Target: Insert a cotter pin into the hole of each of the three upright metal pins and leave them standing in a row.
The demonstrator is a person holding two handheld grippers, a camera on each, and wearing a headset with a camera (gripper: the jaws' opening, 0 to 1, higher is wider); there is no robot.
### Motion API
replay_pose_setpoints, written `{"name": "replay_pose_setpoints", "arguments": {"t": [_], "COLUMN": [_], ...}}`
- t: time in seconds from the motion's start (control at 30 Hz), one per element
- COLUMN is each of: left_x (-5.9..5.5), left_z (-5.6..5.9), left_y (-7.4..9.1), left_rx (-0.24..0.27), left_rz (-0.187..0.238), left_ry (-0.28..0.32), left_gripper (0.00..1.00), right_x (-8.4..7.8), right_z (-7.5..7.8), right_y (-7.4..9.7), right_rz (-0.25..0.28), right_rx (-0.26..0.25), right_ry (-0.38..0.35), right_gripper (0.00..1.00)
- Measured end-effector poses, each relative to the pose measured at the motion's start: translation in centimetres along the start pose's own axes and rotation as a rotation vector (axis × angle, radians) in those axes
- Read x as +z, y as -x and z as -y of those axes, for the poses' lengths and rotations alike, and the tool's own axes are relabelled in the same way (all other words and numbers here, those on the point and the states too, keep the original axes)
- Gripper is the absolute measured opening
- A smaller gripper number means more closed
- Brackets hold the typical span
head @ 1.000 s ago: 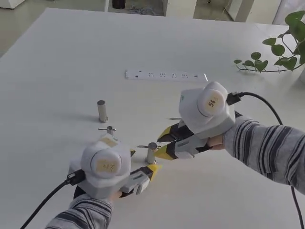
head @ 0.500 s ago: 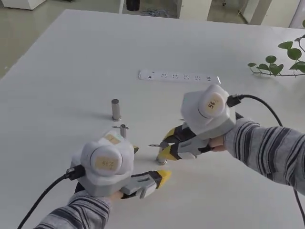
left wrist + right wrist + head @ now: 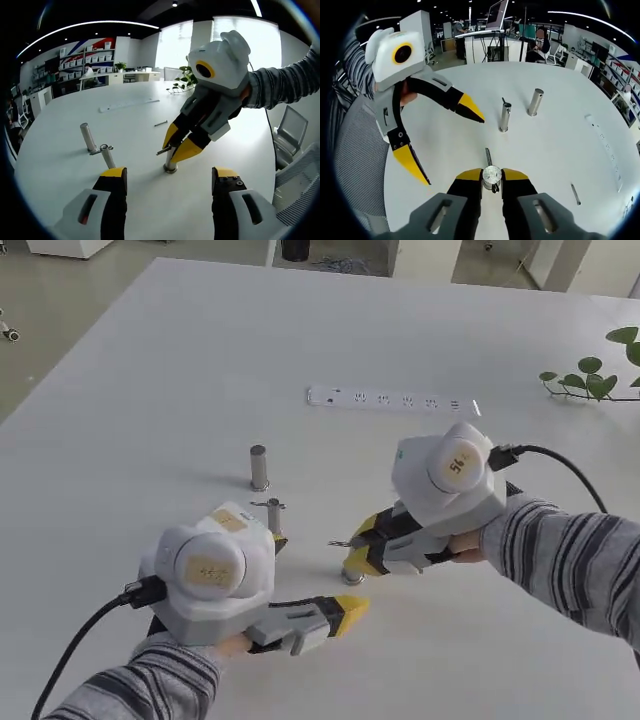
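Observation:
Three upright metal pins stand on the white table. The far pin is bare. A cotter pin crosses the top of the middle pin. Over the near pin my right gripper is shut on a cotter pin at the pin's top; whether it passes through the hole I cannot tell. My left gripper stands open a little short of that pin, holding nothing.
A loose cotter pin lies on the table beyond the pins. A white power strip lies farther back. A trailing plant sits at the right edge. Cables run from both grippers.
My left gripper has drawn back from the near pin and stands clear of it. My right gripper has stayed at the pin's top with the cotter pin. The head camera has shifted.

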State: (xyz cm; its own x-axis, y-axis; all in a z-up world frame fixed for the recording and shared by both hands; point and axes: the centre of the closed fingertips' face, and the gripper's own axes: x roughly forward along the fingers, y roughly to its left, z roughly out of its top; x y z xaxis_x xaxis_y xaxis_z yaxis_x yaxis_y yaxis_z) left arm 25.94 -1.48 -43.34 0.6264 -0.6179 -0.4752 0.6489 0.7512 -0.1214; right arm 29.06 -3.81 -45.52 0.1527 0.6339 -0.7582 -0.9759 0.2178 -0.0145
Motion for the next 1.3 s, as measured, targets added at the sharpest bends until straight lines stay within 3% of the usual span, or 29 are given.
{"name": "replay_pose_setpoints", "arguments": {"t": [0.4,0.67,1.0,1.3], "left_x": [0.3,0.2,-0.1,-0.1], "left_z": [-0.8,-0.9,-1.2,-1.8], "left_y": [1.7,2.4,2.9,3.4], "left_rx": [0.011,0.018,0.019,0.032], "left_rz": [0.011,0.011,0.020,0.020], "left_ry": [-0.023,-0.052,-0.017,-0.035], "left_gripper": [0.74,0.83,0.92,0.99], "right_x": [0.5,1.6,1.4,1.2], "right_z": [0.3,2.0,3.4,3.6], "right_y": [0.1,0.3,-0.3,-0.7], "right_rz": [0.001,0.005,-0.011,-0.023], "right_rx": [0.000,-0.007,-0.017,-0.012], "right_ry": [0.008,0.030,0.023,0.027], "right_gripper": [0.08,0.08,0.08,0.08]}}
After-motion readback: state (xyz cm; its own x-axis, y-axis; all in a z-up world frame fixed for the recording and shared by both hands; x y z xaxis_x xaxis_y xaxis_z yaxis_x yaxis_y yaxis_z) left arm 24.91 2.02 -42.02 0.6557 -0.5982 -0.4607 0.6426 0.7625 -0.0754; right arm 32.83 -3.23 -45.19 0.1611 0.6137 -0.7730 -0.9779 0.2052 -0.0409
